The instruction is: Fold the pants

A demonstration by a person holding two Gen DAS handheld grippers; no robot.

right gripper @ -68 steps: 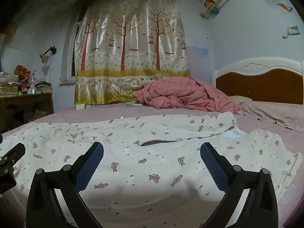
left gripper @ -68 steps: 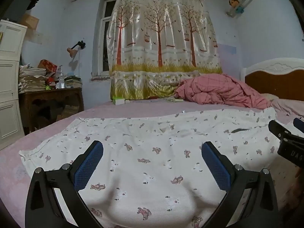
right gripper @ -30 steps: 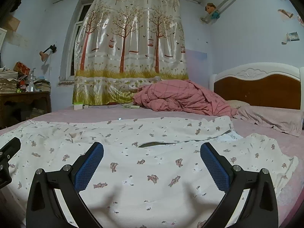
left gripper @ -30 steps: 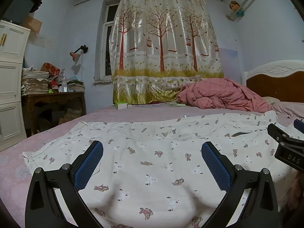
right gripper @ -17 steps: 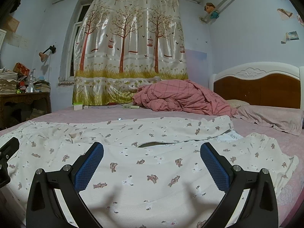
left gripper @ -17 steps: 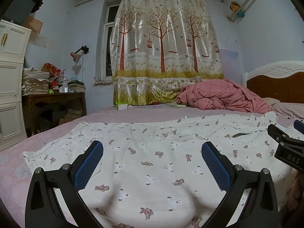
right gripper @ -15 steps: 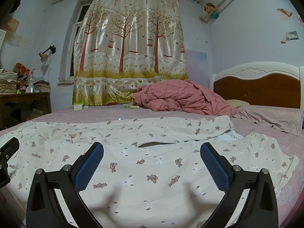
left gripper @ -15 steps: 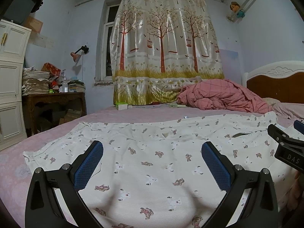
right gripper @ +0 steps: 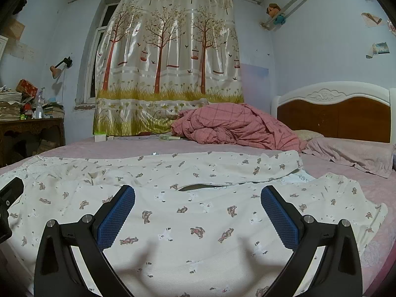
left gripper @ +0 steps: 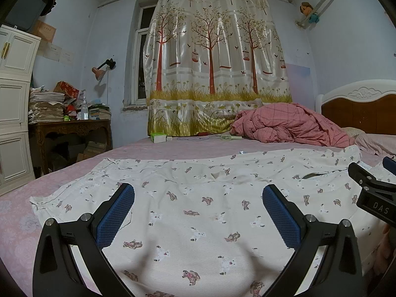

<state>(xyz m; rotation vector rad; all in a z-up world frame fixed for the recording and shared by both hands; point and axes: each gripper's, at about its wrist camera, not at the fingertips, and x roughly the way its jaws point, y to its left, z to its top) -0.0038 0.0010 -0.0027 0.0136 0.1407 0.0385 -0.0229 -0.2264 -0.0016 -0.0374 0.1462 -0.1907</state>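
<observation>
White pants (left gripper: 203,198) with a small animal print lie spread flat across the pink bed (left gripper: 14,225), waistband end at the left. In the right wrist view the same pants (right gripper: 198,212) show two legs running right, with a dark gap between them. My left gripper (left gripper: 198,212) hovers open just above the waist part, nothing between its blue pads (left gripper: 116,215). My right gripper (right gripper: 196,212) hangs open over the near leg, also empty. The right gripper's black body (left gripper: 373,195) shows at the right edge of the left wrist view.
A crumpled pink checked quilt (left gripper: 284,128) lies at the back right, near the wooden headboard (right gripper: 334,118). A green box (left gripper: 158,138) and a small hand fan (left gripper: 229,137) lie at the bed's far edge. A cluttered desk (left gripper: 69,126) and white cabinet (left gripper: 14,109) stand left.
Both grippers have sunk a little lower toward the bed since 2.3 s ago; over the last second nothing has visibly moved. Both stay open.
</observation>
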